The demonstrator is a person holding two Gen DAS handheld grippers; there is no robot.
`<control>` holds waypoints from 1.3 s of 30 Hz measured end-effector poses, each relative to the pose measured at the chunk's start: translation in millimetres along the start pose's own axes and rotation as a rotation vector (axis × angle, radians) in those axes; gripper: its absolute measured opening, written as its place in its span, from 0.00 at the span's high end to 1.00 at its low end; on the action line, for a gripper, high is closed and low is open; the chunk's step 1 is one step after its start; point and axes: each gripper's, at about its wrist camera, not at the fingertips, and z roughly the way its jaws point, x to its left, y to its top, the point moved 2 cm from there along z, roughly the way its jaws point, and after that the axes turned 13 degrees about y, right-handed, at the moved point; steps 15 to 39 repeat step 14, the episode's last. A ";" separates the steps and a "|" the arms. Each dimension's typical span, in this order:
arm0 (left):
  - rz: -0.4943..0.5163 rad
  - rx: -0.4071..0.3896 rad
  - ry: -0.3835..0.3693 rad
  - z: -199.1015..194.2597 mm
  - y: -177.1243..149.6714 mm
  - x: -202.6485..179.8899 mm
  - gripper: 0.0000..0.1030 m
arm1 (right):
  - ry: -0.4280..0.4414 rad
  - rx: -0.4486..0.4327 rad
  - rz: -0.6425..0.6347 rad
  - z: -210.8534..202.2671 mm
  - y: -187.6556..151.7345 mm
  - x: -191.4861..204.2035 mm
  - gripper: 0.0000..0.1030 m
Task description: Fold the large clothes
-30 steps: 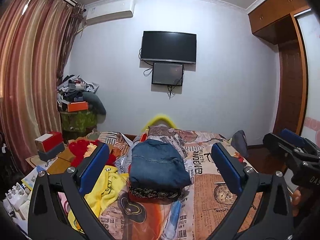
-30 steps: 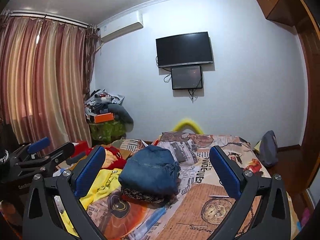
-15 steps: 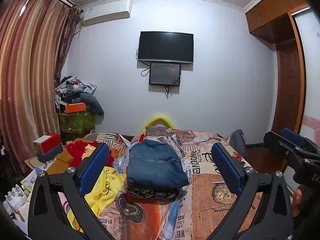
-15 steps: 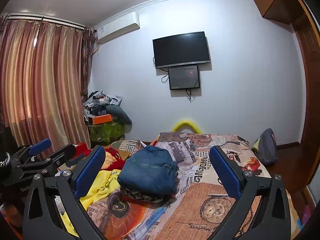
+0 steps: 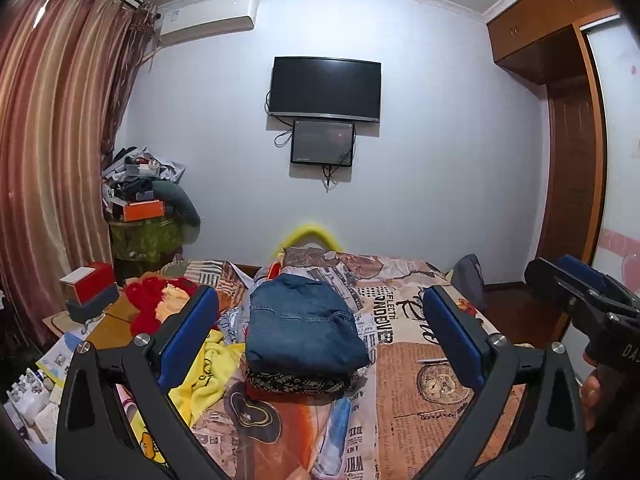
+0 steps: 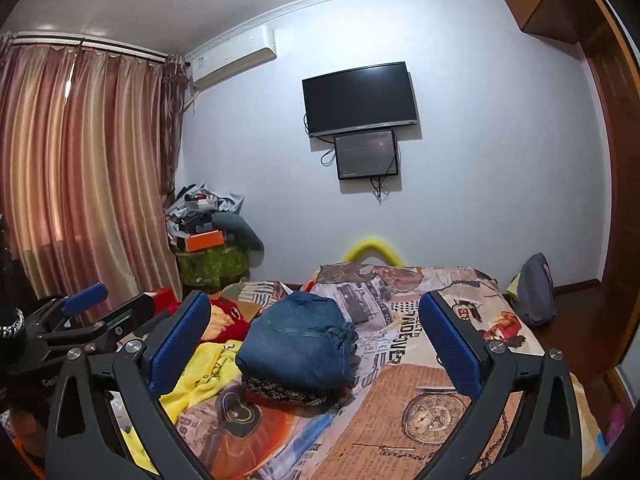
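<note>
A folded blue denim garment [image 5: 304,324] lies on top of a small stack of folded clothes on the bed; it also shows in the right wrist view [image 6: 298,340]. A dark patterned garment [image 5: 298,380] is under it. A loose yellow garment [image 5: 204,376] lies to the left of the stack. My left gripper [image 5: 320,336] is open and empty, held above the bed short of the stack. My right gripper [image 6: 314,340] is open and empty at about the same height. Each gripper shows at the edge of the other's view.
The bed [image 5: 424,392] has a newspaper-print cover. Red and yellow clothes [image 5: 156,300] and boxes lie at the left. A cluttered pile [image 5: 144,200] stands in the far left corner by the curtains. A TV [image 5: 325,88] hangs on the far wall. A wardrobe [image 5: 568,128] stands at the right.
Both grippers have drifted slightly, so the stack sits a little lower in both views. Both stay open and empty.
</note>
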 end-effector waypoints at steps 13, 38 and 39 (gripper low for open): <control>0.015 0.003 0.005 0.1 -2.4 -7.9 0.00 | 0.001 -0.008 0.036 -0.4 1.0 -6.4 0.00; 0.015 0.006 0.006 1.0 -3.1 -7.9 0.00 | 0.002 -0.005 0.040 0.2 0.8 -7.7 0.00; 0.015 0.006 0.006 1.0 -3.1 -7.9 0.00 | 0.002 -0.005 0.040 0.2 0.8 -7.7 0.00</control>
